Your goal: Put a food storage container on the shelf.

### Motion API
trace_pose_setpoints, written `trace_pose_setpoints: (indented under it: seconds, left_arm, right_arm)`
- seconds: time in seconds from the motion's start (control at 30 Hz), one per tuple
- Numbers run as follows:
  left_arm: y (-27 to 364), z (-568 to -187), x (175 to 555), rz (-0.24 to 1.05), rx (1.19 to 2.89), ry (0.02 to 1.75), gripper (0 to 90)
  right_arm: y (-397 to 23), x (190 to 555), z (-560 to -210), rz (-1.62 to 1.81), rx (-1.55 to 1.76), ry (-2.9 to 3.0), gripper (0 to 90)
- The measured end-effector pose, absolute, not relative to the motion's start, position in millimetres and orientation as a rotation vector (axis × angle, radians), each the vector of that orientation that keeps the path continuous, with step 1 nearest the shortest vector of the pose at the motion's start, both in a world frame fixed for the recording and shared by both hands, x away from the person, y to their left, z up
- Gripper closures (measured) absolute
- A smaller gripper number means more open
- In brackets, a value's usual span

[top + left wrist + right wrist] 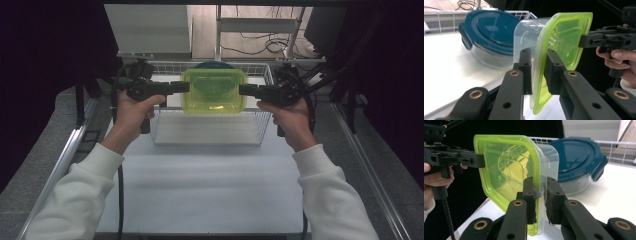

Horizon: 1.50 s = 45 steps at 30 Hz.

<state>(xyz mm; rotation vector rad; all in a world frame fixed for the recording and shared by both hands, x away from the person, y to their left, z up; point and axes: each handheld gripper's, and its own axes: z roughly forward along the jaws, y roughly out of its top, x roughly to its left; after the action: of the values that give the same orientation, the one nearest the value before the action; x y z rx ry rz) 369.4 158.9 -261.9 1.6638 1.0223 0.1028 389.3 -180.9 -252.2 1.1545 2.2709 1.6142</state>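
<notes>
1. The wire basket point(210, 127) stands in the middle of the white surface point(210, 185), and its walls block the way in from the sides.
2. The green-lidded box point(214, 91) hangs over the basket, so the way down from the top is partly shut.
3. A round blue-lidded glass dish point(486, 35) fills the basket's far end.
4. The surface in front of the basket is wide open.
5. Dark frame posts point(80, 100) stand close on both sides.

- A white wire basket point(159, 131) is set on the white table point(210, 190), toward its far end.
- A round glass container with a dark blue clip lid point(489, 32) is seen inside the basket, at its far side.
- Loose cables point(260, 46) are strewn on the floor beyond the basket.
</notes>
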Motion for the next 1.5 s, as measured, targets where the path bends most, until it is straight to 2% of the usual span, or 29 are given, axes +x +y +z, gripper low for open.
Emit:
trace_pose_setpoints:
  seconds: [0.87, 1.5]
  left_arm:
    - [155, -231, 420, 0.103, 1.666, 1.076, 78.3]
    - [157, -251, 459, -0.02, 1.63, 1.219, 76.4]
  right_arm:
    - [-182, 442, -225, 1.657, 1.211, 2.246, 78.8]
    - [-177, 487, -242, 1.651, 1.394, 2.276, 78.0]
